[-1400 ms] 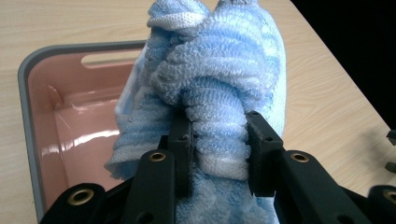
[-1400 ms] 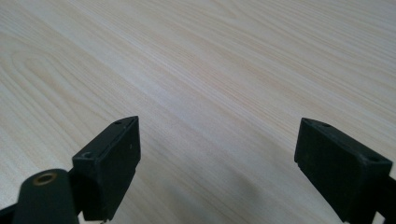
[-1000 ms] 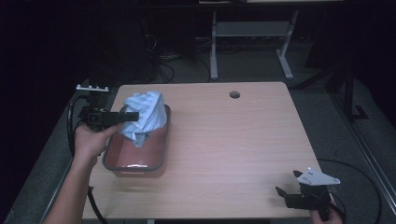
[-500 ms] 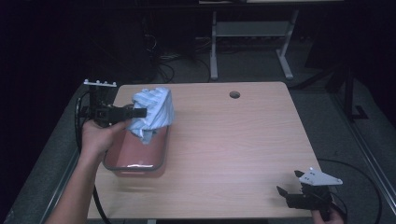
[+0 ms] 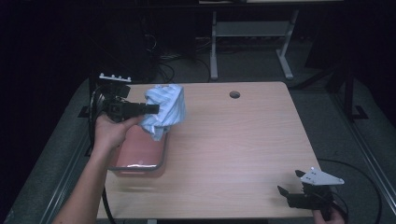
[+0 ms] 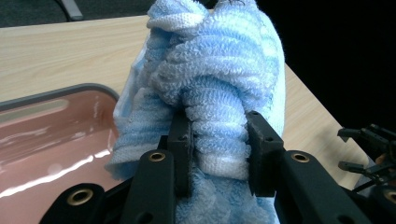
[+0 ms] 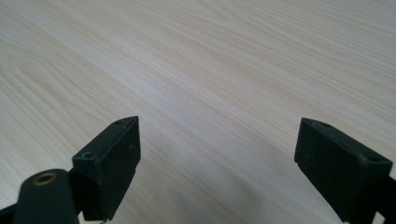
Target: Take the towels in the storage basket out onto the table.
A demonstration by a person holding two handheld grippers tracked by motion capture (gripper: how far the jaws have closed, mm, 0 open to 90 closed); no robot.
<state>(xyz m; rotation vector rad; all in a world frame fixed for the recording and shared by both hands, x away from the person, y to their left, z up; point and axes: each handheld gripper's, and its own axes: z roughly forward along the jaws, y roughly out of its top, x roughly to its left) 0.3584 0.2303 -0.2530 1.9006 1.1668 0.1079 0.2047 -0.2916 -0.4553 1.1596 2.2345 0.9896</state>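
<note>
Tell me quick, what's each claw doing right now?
Left claw: shut on the towel, held above the tray.
Right claw: open, holding nothing, over the table.

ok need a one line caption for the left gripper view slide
Left tool clamps a bunched light-blue terry towel above a shiny reddish-brown rounded tray on the pale wooden table.

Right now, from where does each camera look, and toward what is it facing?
High view: above the table's near side, facing forward and down; a forearm, both hands, left gripper, right gripper.
Left gripper view: along its own jaws, shut on the blue towel beside the pink tray.
Right gripper view: along open jaws at bare tabletop.
Shared: high and left gripper views both show towel and tray.
</note>
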